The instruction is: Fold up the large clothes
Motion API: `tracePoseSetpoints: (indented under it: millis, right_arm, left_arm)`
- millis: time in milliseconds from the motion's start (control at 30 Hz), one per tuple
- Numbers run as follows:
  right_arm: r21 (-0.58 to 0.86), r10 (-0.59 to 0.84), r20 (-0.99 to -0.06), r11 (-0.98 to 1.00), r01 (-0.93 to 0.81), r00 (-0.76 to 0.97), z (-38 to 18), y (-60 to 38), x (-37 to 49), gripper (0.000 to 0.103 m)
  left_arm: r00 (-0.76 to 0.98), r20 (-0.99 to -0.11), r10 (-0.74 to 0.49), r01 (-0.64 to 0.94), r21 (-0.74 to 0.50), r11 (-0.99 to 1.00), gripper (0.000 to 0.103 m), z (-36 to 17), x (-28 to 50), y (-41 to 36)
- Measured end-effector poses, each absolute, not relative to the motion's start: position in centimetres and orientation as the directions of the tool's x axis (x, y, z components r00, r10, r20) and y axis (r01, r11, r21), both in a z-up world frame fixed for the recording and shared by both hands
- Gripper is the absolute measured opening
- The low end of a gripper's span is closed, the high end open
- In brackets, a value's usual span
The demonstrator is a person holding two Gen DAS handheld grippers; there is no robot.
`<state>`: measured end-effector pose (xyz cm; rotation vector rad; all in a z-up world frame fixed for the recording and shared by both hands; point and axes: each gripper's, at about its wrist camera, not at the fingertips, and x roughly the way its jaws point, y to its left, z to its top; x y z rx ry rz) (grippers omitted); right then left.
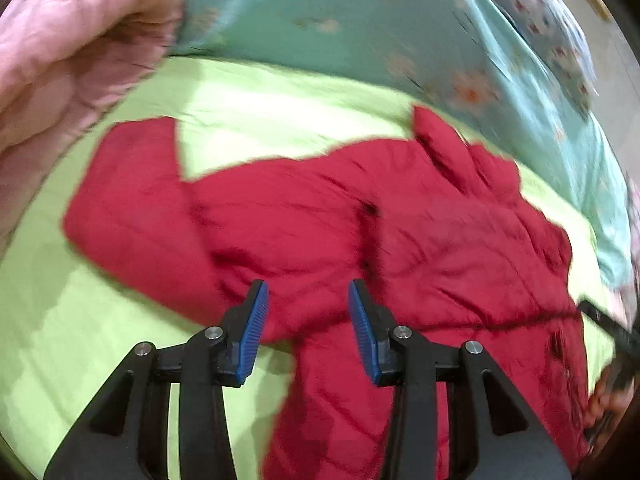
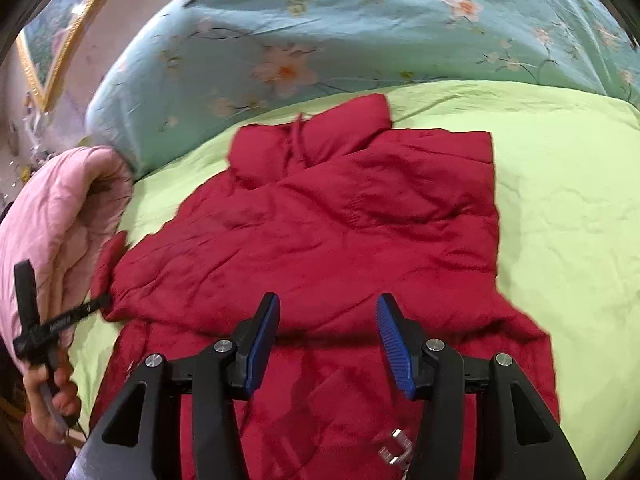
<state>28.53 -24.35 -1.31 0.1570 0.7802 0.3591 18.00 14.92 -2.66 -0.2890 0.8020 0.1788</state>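
This is a bedroom in a home. A bed w/ a lime green sheet (image 2: 560, 184) fills both views, a teal floral duvet (image 2: 320, 32) is bunched behind it, a pink quilt (image 2: 60, 208) lies beside, and a gold-framed picture (image 2: 52, 60) leans nearby.

The left gripper (image 1: 308, 312) points toward 12 o'clock, its blue pads apart and pressing nothing. The right gripper (image 2: 327, 322) points the same way, jaws wider apart. A hand (image 2: 52, 404) shows at 8 o'clock in the right wrist view.
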Motion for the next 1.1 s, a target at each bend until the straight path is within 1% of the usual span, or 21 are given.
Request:
tracePoseSetpoints:
  millis: [33,100,167,200,233,333,433,567,600,733,767,800,967,1000,1033,1100]
  right_arm:
    - [0.268,0.38,-0.655,0.925,-0.269,0.653,-1.2,-24.0,28.1,0.053]
    - [0.269,0.395,-0.649,0.918,-0.29,0.65,-1.0,-23.4,27.1,0.053]
    - [0.276,0.414,-0.646,0.91,-0.31,0.641,-1.0,-22.9,26.3,0.053]
    - [0.281,0.422,-0.647,0.906,-0.316,0.635,-1.0,-22.6,26.0,0.053]
    - [0.287,0.432,-0.648,0.901,-0.324,0.628,-1.0,-22.3,25.7,0.053]
    - [0.297,0.448,-0.652,0.893,-0.337,0.612,-1.2,-21.7,25.0,0.053]
    - [0.308,0.46,-0.659,0.887,-0.344,0.596,-1.4,-21.2,24.6,0.053]
    - [0.315,0.467,-0.659,0.883,-0.348,0.589,-1.7,-20.9,24.1,0.053]
    - [0.317,0.468,-0.661,0.882,-0.348,0.587,-1.8,-20.8,24.0,0.053]
    - [0.322,0.473,-0.663,0.88,-0.349,0.581,-2.0,-20.6,23.5,0.053]
    - [0.323,0.475,-0.663,0.879,-0.352,0.578,-2.0,-20.5,23.4,0.053]
    - [0.324,0.477,-0.664,0.878,-0.353,0.576,-2.1,-20.5,23.3,0.053]
    - [0.327,0.482,-0.667,0.874,-0.358,0.568,-2.3,-20.3,22.8,0.053]
    - [0.328,0.482,-0.669,0.875,-0.357,0.566,-2.4,-20.3,22.8,0.053]
    - [0.327,0.48,-0.67,0.875,-0.356,0.566,-2.5,-20.3,22.8,0.053]
    - [0.325,0.478,-0.672,0.877,-0.354,0.566,-2.5,-20.4,22.8,0.053]
  left_arm:
    - [0.685,-0.726,0.062,-0.284,-0.187,0.94,0.04,-2.5,17.9,15.6]
    - [0.67,-0.733,0.118,-0.353,-0.174,0.919,0.048,-2.3,18.2,17.4]
    - [0.653,-0.74,0.161,-0.4,-0.157,0.903,0.053,-2.3,18.4,18.7]
    - [0.643,-0.744,0.181,-0.425,-0.15,0.893,0.058,-2.3,18.9,19.6]
    - [0.636,-0.747,0.192,-0.436,-0.144,0.888,0.06,-2.5,19.3,20.0]
    - [0.598,-0.768,0.228,-0.47,-0.106,0.876,0.061,-2.8,21.2,21.5]
    - [0.554,-0.8,0.231,-0.489,-0.088,0.868,0.061,-3.7,22.8,22.2]
    - [0.524,-0.813,0.252,-0.495,-0.051,0.867,0.063,-4.6,23.7,22.3]
    - [0.517,-0.816,0.26,-0.496,-0.038,0.868,0.066,-4.8,23.9,22.3]
    - [0.481,-0.826,0.294,-0.513,0.007,0.858,0.076,-5.7,24.9,22.7]
    - [0.463,-0.834,0.3,-0.52,0.019,0.854,0.083,-6.1,25.2,23.0]
    - [0.447,-0.842,0.303,-0.526,0.027,0.85,0.084,-6.5,25.5,23.3]
    - [0.442,-0.85,0.287,-0.532,0.01,0.847,0.084,-7.3,25.9,24.2]
    - [0.446,-0.848,0.286,-0.534,0.004,0.845,0.082,-7.3,25.9,24.4]
    - [0.449,-0.846,0.287,-0.54,-0.001,0.842,0.078,-7.4,25.7,24.6]
    - [0.447,-0.847,0.287,-0.556,-0.012,0.831,0.059,-7.5,25.2,25.2]
